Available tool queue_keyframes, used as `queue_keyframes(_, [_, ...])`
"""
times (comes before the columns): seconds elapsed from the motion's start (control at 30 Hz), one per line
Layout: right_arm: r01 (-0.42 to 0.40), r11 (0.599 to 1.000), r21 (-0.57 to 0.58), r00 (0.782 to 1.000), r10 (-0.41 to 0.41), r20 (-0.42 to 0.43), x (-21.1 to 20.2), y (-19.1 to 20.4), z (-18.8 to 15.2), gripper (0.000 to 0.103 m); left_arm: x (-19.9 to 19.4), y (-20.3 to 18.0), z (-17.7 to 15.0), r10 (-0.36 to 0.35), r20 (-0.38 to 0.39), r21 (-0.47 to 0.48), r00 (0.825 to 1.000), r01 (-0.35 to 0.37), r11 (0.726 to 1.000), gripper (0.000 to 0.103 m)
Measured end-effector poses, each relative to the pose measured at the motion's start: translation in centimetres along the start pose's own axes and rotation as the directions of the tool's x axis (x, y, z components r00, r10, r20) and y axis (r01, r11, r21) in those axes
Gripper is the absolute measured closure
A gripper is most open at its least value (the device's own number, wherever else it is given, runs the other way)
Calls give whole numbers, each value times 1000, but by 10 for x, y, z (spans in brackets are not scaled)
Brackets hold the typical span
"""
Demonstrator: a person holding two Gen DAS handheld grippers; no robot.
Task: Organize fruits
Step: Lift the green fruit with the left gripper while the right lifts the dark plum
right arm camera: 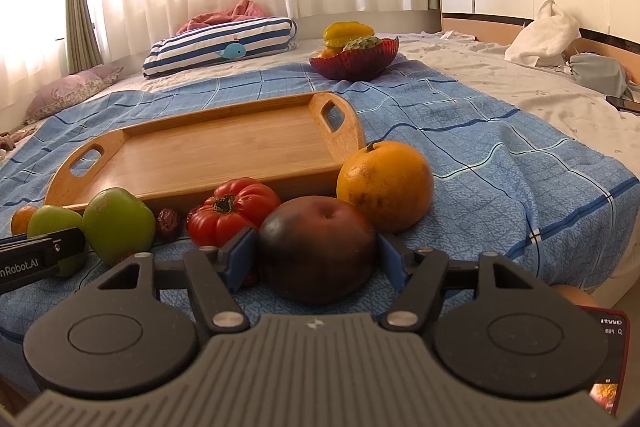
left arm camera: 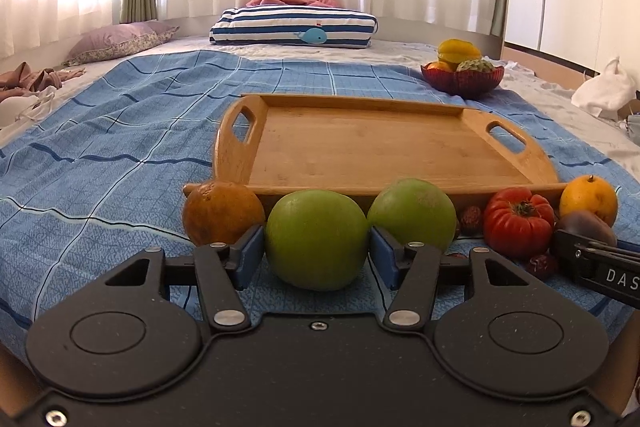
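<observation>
Blue fingers flank a dark fruit before the tray.

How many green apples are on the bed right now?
2. One green apple sits between the left gripper fingers; the other lies just to its right, against the tray's front edge. More could be hidden.

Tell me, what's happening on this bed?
A person holds two tongs over fruit lined up before an empty bamboo tray. The left tongs straddle a round green apple; the right tongs straddle a dark purple-red round fruit. Both fruits rest on the blue checked bedspread.
</observation>
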State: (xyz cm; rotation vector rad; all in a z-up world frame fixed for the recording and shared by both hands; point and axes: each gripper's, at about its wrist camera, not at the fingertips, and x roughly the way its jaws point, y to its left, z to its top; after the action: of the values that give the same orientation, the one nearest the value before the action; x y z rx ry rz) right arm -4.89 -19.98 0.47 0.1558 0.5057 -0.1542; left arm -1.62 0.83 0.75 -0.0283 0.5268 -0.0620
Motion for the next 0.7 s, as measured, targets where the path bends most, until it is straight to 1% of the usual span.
queue_keyframes(0.2, [-5, 1000, 11, 1000, 5, 7, -2, -2, 0, 36, -3, 2, 2, -3, -3, -13, 1000, 3, 1000, 48])
queue_keyframes(0.43, [-20, 999, 51, 1000, 19, 17, -7, -7, 1, 37, -7, 2, 5, -5, 1, -17, 1000, 5, 1000, 48])
queue_keyframes(0.5, [-25, 998, 57, 999, 24, 28, -9, -7, 1, 37, -10, 1, 5, -3, 9, -15, 1000, 3, 1000, 48])
queue_keyframes(0.6, [-33, 997, 64, 998, 30, 49, -12, -7, 2, 37, -15, -4, 5, 10, 40, 15, 999, -11, 1000, 48])
queue_keyframes(0.7, [-39, 997, 60, 997, 35, 72, -15, -5, 5, 37, -20, -6, 8, -5, 49, -6, 999, 6, 1000, 48])
